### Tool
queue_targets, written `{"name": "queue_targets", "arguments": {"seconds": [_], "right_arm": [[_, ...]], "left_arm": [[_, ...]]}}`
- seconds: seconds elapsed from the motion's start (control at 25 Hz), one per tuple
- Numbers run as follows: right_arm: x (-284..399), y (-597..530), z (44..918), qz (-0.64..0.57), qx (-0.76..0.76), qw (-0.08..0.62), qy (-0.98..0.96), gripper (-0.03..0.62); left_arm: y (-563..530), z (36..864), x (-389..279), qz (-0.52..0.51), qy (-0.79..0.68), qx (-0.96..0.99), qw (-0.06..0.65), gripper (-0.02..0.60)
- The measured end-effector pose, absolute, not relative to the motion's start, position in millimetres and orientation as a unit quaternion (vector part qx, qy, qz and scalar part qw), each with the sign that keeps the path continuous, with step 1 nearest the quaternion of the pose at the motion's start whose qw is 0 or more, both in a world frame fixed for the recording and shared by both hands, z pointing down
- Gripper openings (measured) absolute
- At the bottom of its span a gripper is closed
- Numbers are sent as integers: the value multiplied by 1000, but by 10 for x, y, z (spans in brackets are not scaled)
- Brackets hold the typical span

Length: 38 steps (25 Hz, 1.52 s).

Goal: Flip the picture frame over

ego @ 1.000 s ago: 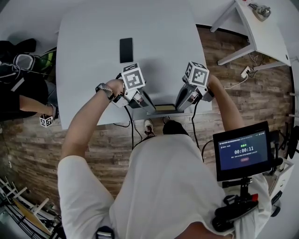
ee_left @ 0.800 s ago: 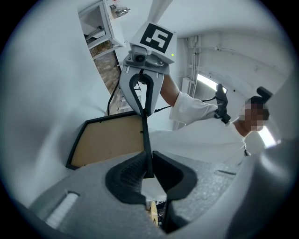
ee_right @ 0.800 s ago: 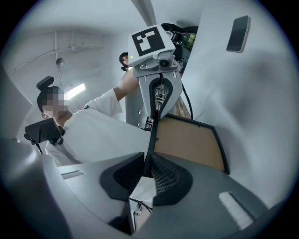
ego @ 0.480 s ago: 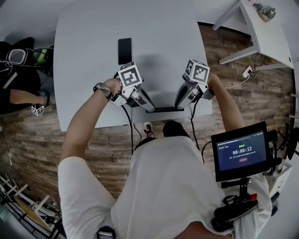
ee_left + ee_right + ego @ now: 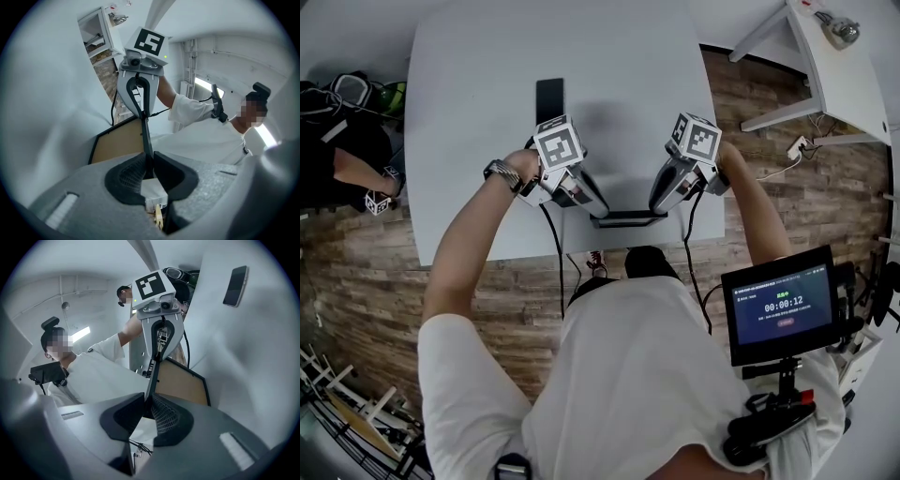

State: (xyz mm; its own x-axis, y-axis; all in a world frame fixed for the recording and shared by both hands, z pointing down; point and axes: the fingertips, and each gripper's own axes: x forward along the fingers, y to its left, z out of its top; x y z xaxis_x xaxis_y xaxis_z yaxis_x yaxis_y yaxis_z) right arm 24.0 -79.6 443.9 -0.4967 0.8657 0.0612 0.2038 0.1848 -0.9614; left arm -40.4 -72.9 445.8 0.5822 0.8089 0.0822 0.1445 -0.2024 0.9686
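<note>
The picture frame [image 5: 628, 219] stands on edge over the white table's [image 5: 478, 112] near edge and shows from above as a thin dark strip. My left gripper [image 5: 598, 213] is shut on its left end and my right gripper [image 5: 659, 210] on its right end. In the left gripper view the black frame edge runs between the pads [image 5: 126, 173], with the brown backing [image 5: 117, 143] to the left and the right gripper [image 5: 139, 89] at the far end. In the right gripper view the backing [image 5: 180, 383] lies to the right of the pinched edge, beyond my right gripper [image 5: 149, 404].
A black phone [image 5: 549, 98] lies flat on the table beyond the grippers. A second white table [image 5: 825, 66] stands at the upper right. A monitor with a timer [image 5: 780, 305] sits at the lower right. A seated person [image 5: 342, 164] is at the table's left side.
A tan strip of the frame showed between the grippers a second ago. Now only its dark edge shows from above. Both hands have stayed roughly in place.
</note>
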Motion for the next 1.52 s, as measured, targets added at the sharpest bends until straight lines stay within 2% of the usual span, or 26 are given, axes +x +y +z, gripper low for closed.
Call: {"name": "queue_targets", "arguments": {"seconds": [1.52], "right_arm": [[175,-845,4469,501,-400,338,-689,35]], "left_arm": [[-750,4493,-456,295,325,728,526,61]]}}
